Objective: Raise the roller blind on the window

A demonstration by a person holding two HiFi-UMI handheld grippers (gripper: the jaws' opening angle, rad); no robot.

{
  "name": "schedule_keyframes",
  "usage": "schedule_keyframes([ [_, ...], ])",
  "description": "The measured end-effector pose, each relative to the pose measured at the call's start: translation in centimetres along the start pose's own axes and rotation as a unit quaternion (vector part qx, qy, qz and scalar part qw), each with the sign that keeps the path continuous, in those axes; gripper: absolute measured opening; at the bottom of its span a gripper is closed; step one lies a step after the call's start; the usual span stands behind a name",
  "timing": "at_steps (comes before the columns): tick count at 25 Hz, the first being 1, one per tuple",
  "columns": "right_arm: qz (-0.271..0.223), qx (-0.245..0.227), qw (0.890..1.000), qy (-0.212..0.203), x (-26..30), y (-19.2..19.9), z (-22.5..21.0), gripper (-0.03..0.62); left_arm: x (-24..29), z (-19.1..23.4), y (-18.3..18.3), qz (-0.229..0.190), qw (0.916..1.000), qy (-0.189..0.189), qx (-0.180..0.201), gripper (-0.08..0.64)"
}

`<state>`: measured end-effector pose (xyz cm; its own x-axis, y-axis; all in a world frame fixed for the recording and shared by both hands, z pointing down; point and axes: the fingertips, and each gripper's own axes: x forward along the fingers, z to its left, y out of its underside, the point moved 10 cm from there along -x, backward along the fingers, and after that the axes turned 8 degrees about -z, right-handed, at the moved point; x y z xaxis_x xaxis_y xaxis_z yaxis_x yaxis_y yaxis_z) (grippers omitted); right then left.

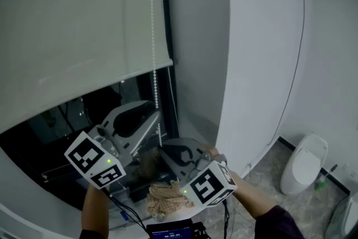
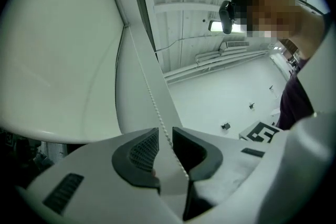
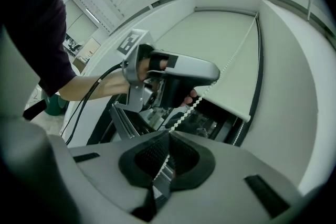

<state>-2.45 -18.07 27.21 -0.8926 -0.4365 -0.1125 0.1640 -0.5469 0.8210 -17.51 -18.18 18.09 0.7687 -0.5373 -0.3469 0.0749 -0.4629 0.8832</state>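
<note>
The pale roller blind [image 1: 72,25] covers the upper window, and its bottom edge slants across dark glass. A white bead chain [image 1: 153,19] hangs down its right side. My left gripper [image 1: 152,112] is up at the chain just under the blind's edge. In the left gripper view its jaws [image 2: 165,136] stand slightly apart, the bead chain [image 2: 149,92] running through the gap without being pressed. Lower and to the right, my right gripper [image 1: 165,149] is shut on the chain. The right gripper view shows the beads [image 3: 184,113] pinched in its jaws [image 3: 167,141] and leading up past the left gripper [image 3: 212,75].
A black window frame [image 1: 168,36] borders the blind on the right, next to a white curved wall [image 1: 257,53]. A beige cloth [image 1: 165,198] lies on the sill below the grippers. A white bin-like fixture [image 1: 305,168] stands on the floor at lower right.
</note>
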Motion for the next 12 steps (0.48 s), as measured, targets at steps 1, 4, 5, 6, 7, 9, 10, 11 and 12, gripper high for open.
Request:
schedule_keyframes([
  [1, 0.002, 0.000, 1.000, -0.002, 0.0, 0.2, 0.3, 0.009, 0.1, 0.2, 0.0, 0.002, 1.0000, 0.001, -0.003, 0.046],
  [4, 0.014, 0.000, 1.000, -0.017, -0.3, 1.6, 1.9, 0.009, 0.3, -0.2, 0.5, 0.002, 1.0000, 0.005, -0.008, 0.057],
  [5, 0.018, 0.002, 1.000, -0.023, -0.3, 2.1, 2.4, 0.009, 0.4, -0.3, 0.4, 0.004, 1.0000, 0.004, -0.004, 0.057],
  [6, 0.023, 0.005, 0.999, -0.027, -0.4, 2.6, 2.9, 0.009, 0.4, -0.5, 0.3, 0.007, 1.0000, 0.001, 0.004, 0.055],
  [7, 0.026, 0.009, 0.999, -0.030, -0.5, 3.2, 3.3, 0.009, 0.3, -0.8, 0.4, 0.014, 0.9998, -0.001, 0.015, 0.055],
  [9, 0.034, 0.024, 0.999, -0.033, -0.8, 4.5, 3.9, 0.009, 0.0, -1.6, 1.2, 0.029, 0.9987, -0.004, 0.042, 0.052],
  [10, 0.040, 0.029, 0.998, -0.035, -0.9, 5.2, 4.1, 0.009, -0.2, -1.9, 1.8, 0.034, 0.9980, -0.007, 0.054, 0.038],
  [11, 0.047, 0.032, 0.998, -0.039, -0.9, 5.9, 4.2, 0.009, -0.4, -2.2, 2.4, 0.039, 0.9973, -0.011, 0.062, 0.034],
  [12, 0.054, 0.036, 0.997, -0.042, -0.9, 6.5, 4.4, 0.009, -0.6, -2.3, 2.9, 0.043, 0.9966, -0.016, 0.069, 0.028],
])
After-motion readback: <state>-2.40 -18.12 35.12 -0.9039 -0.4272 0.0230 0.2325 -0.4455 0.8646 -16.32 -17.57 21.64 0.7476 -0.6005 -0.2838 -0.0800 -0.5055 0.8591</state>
